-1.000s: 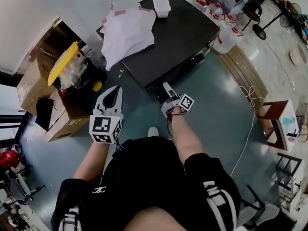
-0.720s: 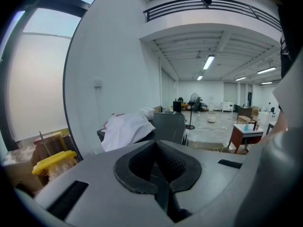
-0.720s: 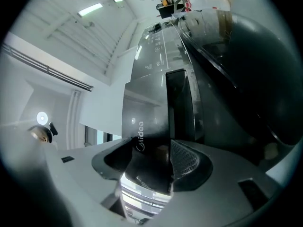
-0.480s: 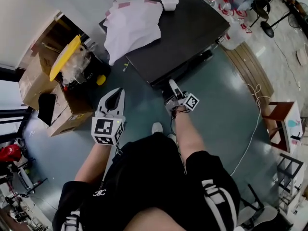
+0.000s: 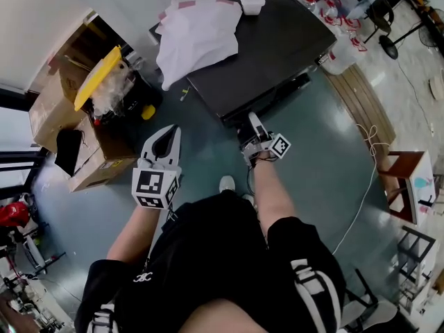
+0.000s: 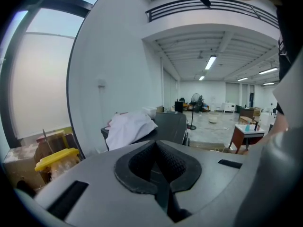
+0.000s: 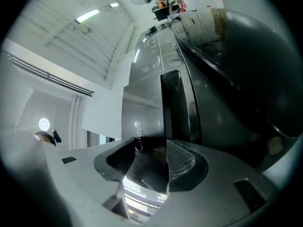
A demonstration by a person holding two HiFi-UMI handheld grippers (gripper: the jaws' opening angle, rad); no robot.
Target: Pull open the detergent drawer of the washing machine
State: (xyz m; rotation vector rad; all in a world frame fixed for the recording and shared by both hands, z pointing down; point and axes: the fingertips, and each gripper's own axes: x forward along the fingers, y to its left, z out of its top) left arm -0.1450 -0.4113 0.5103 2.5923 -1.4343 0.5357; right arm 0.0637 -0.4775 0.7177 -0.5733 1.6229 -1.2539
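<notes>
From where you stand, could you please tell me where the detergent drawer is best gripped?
Take the detergent drawer by the lip of what looks like its dark handle recess, coming straight at the washing machine's front: the panel sits flush, so only that recess gives purchase. The right gripper faces it, jaws just closing, drawer front between them.

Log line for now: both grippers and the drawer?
left gripper: shut, empty | right gripper: jaws just closing round drawer front, not clamped | drawer: closed
</notes>
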